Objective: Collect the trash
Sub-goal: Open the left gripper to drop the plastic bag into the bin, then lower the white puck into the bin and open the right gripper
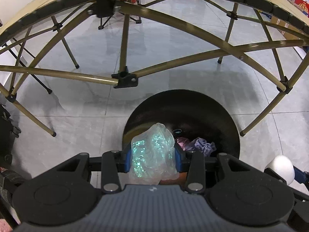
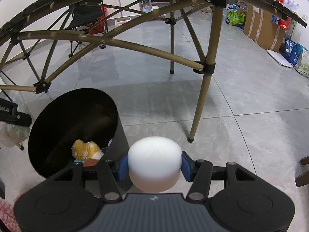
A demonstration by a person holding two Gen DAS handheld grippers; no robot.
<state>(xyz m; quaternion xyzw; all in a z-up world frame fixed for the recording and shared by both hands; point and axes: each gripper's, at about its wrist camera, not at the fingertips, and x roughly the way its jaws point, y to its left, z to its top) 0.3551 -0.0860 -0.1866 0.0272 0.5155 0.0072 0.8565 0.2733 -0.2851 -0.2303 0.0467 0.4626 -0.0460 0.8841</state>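
Note:
My left gripper (image 1: 152, 158) is shut on a crumpled clear plastic wrapper (image 1: 152, 152) with a green shimmer, held right over the open mouth of a black round trash bin (image 1: 227, 116). Purple and pink cloth scraps (image 1: 202, 145) lie inside the bin. My right gripper (image 2: 154, 166) is shut on a white foam ball (image 2: 154, 162), held just right of the same bin (image 2: 48, 116). A yellow spotted plush item (image 2: 85, 149) lies in the bin. The white ball also shows at the right edge of the left wrist view (image 1: 281, 167).
The bin stands on a grey tiled floor (image 2: 241, 96) beside a folding table with tan metal legs (image 2: 200, 104) and cross braces (image 1: 123, 77). Cardboard boxes (image 2: 264, 27) and bags line the far right wall. A folding chair (image 2: 85, 17) stands beyond the table.

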